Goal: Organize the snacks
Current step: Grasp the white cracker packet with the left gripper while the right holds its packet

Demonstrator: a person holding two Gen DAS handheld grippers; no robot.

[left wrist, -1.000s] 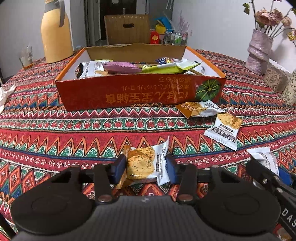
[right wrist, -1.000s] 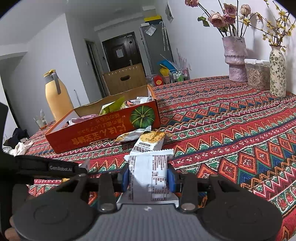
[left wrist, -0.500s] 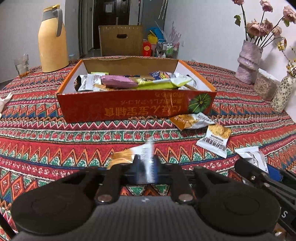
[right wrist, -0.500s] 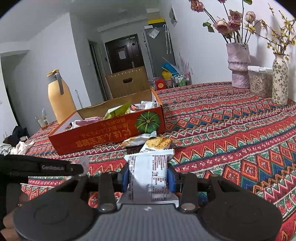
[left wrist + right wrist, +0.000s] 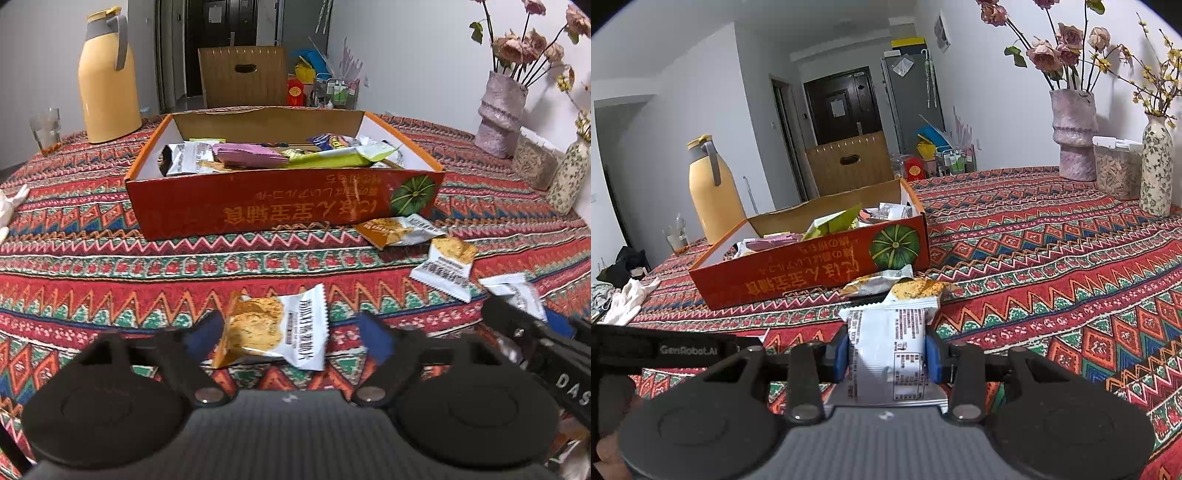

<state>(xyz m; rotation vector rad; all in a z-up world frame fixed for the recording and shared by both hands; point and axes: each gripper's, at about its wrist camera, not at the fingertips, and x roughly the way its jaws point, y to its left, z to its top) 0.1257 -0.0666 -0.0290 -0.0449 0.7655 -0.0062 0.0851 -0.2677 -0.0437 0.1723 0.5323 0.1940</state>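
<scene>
An orange-and-white cracker packet (image 5: 273,332) lies on the patterned tablecloth between the blue pads of my left gripper (image 5: 286,338). Its jaws are opening and stand wide, and neither pad touches the packet. My right gripper (image 5: 886,354) is shut on a white snack packet (image 5: 890,347), label side up, held just above the cloth. That same packet (image 5: 513,295) shows at the right edge of the left wrist view. The orange cardboard box (image 5: 284,199) with a green pumpkin print stands ahead, holding several snack packets. Two more cracker packets (image 5: 399,230) (image 5: 447,264) lie by its near right corner.
A yellow thermos jug (image 5: 109,77) and a glass (image 5: 46,127) stand at the back left. A pink vase (image 5: 1075,140), a lidded jar (image 5: 1115,166) and a floral vase (image 5: 1156,166) stand at the right. White cloth (image 5: 628,299) lies at the left edge.
The left gripper, earlier shut on the cracker packet, has opened wide; the packet now lies flat on the cloth between its pads. The right gripper keeps its grip on the white packet.
</scene>
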